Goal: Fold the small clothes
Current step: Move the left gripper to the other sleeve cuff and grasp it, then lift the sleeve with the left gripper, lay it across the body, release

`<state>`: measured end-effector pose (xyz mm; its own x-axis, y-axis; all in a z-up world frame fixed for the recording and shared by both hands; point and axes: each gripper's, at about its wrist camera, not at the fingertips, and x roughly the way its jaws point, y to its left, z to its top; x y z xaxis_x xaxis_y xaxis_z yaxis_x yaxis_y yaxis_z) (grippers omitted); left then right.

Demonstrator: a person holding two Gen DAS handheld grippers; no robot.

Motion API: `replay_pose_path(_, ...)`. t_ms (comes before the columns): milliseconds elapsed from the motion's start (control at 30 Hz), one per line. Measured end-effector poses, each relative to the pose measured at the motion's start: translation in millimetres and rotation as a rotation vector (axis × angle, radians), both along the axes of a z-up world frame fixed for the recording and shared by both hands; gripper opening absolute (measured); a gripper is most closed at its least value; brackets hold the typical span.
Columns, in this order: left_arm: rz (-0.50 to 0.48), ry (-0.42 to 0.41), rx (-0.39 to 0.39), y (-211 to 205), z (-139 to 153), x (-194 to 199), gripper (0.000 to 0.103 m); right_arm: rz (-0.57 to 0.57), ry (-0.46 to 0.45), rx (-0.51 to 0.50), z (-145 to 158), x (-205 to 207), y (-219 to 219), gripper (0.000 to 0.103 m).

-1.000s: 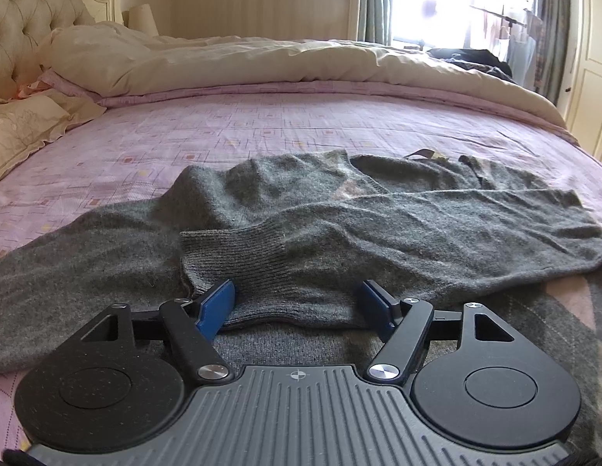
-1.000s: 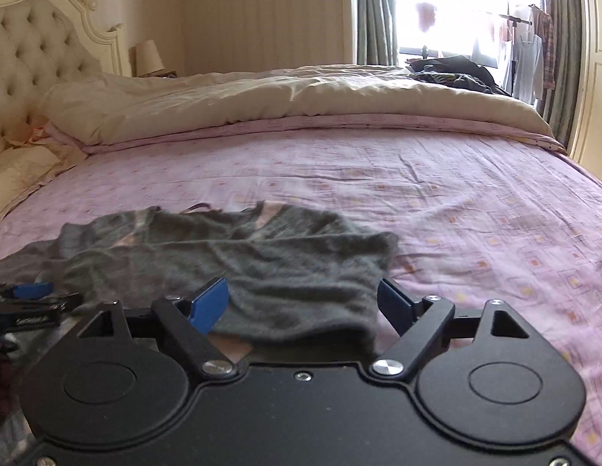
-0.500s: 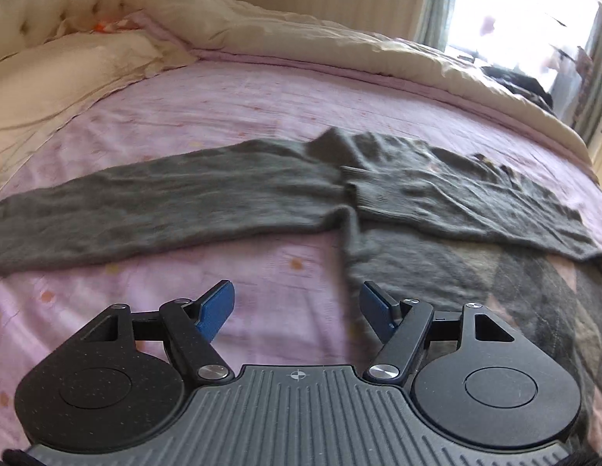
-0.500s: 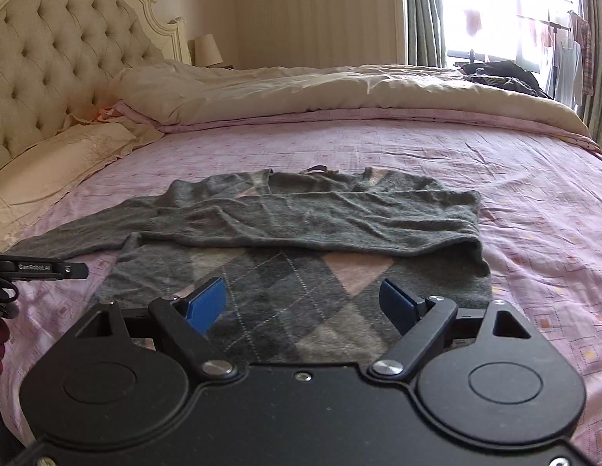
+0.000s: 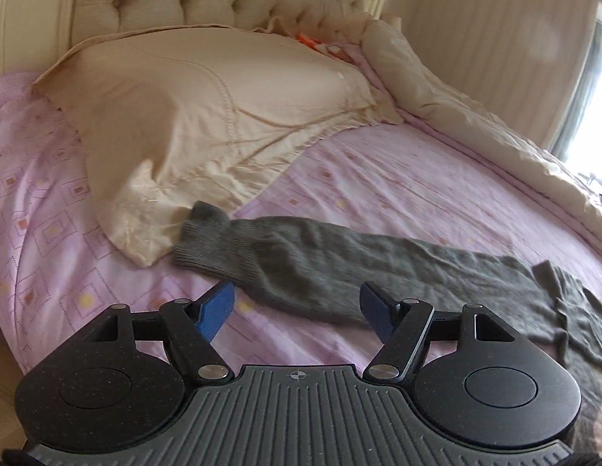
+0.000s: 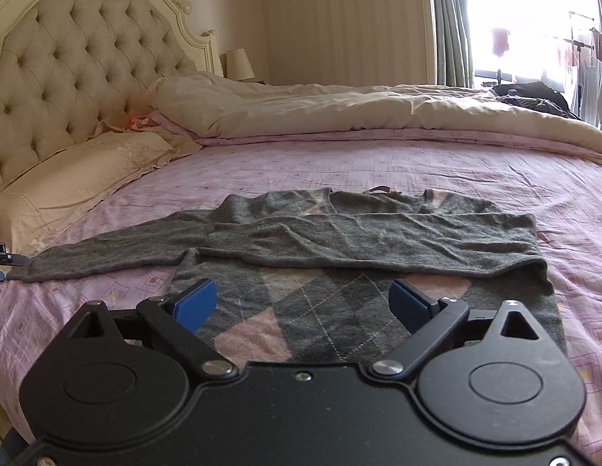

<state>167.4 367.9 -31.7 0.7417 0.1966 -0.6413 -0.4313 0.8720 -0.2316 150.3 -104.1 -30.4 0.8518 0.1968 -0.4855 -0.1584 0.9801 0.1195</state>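
Observation:
A grey sweater with a pink and grey argyle front (image 6: 339, 268) lies flat on the pink bedsheet. Its right sleeve is folded across the chest. Its left sleeve (image 5: 339, 268) stretches out straight toward the pillow, with the ribbed cuff (image 5: 200, 237) touching the pillow's corner. My left gripper (image 5: 297, 308) is open and empty, just short of that sleeve near the cuff end. My right gripper (image 6: 301, 303) is open and empty, above the sweater's lower front. The left gripper's tip shows at the left edge of the right wrist view (image 6: 2, 260).
A cream pillow (image 5: 207, 116) lies at the head of the bed below the tufted headboard (image 6: 68, 77). A cream duvet (image 6: 359, 112) is bunched along the far side. Dark clothes (image 6: 533, 99) lie by the window.
My left gripper swung left along the outstretched sleeve to its cuff near the pillow. My right gripper pulled back from the sweater's right edge, now over the lower front. Both stayed open.

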Motion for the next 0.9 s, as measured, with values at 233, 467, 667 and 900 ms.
replay_pose_path(233, 0.059, 0.012, -0.098, 40, -23, 15, 0.070, 0.028, 0.025, -0.025, -5, 9, 17, 0.098)
replay_pose_path(467, 0.061, -0.016, -0.103, 54, -32, 36, 0.069, 0.041, 0.055, -0.031, -12, 19, 23, 0.098)
replay_pose_path(667, 0.047, -0.048, -0.134, 56, -30, 42, 0.008, 0.042, 0.074, -0.014, -16, 20, 17, 0.098)
replay_pose_path(900, -0.045, -0.110, -0.072, 15, 24, 50, 0.004, 0.022, 0.080, 0.029, -18, 15, -5, 0.098)
